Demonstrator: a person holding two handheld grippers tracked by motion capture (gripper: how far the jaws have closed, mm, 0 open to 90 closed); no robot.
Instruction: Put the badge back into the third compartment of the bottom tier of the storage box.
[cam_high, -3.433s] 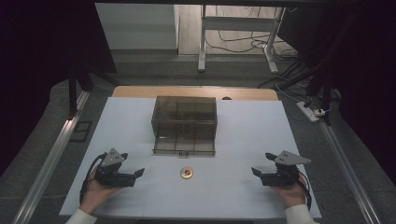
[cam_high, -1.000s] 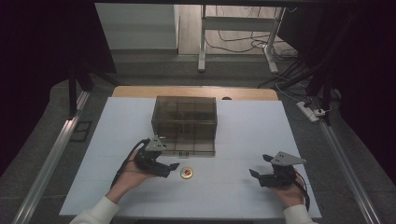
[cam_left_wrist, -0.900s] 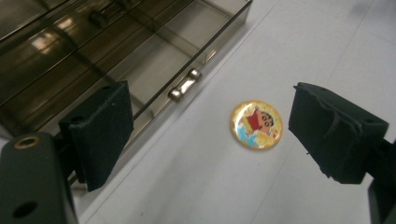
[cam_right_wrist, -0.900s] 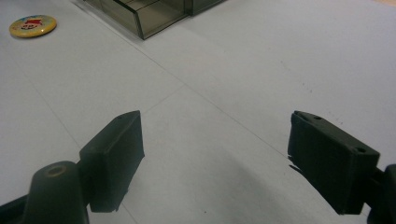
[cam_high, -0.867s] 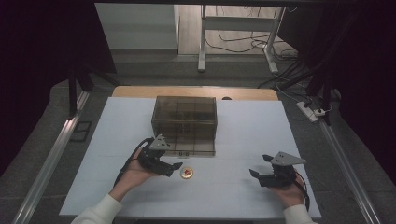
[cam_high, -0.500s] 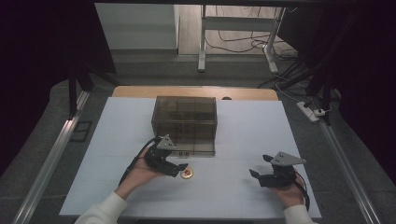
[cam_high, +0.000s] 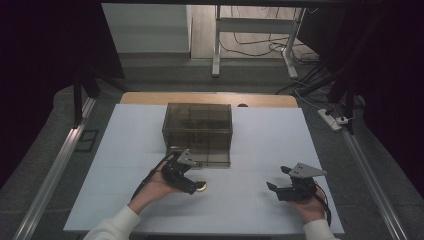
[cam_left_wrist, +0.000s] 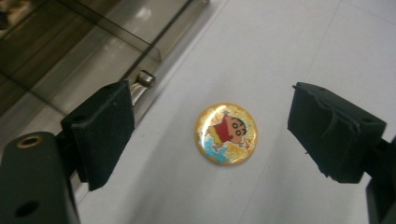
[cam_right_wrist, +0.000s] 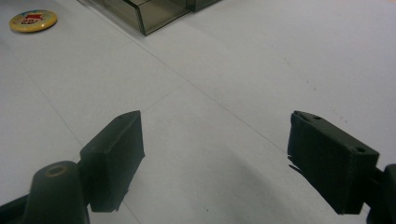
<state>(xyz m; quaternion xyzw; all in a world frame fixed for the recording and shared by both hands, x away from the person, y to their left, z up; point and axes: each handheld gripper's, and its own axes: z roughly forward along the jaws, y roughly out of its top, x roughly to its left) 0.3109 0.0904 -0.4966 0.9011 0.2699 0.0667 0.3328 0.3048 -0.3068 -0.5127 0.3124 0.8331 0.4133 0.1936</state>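
White worktop (cam_high: 260, 140) carries everything, pale wooden edge at the far side. Smoky clear box (cam_high: 198, 131) sits mid-worktop toward the far half, divided into compartments inside, contents too dark to tell; its low front tray reaches toward the person. Left gripper (cam_high: 192, 186) is just in front of the box, tilted down over the badge (cam_high: 201, 186), held by the left hand (cam_high: 155, 187) in a white sleeve. In the left gripper view the jaws stand wide apart, one on each side of the badge (cam_left_wrist: 226, 133), not touching it; box edge with a small metal knob is just beside one jaw. Right gripper (cam_high: 275, 187) is well apart at the right, near the front edge, jaws spread with nothing between them over bare worktop. Badge is round, gold-rimmed, with a cartoon figure, lying flat, face up, just in front of the box tray.
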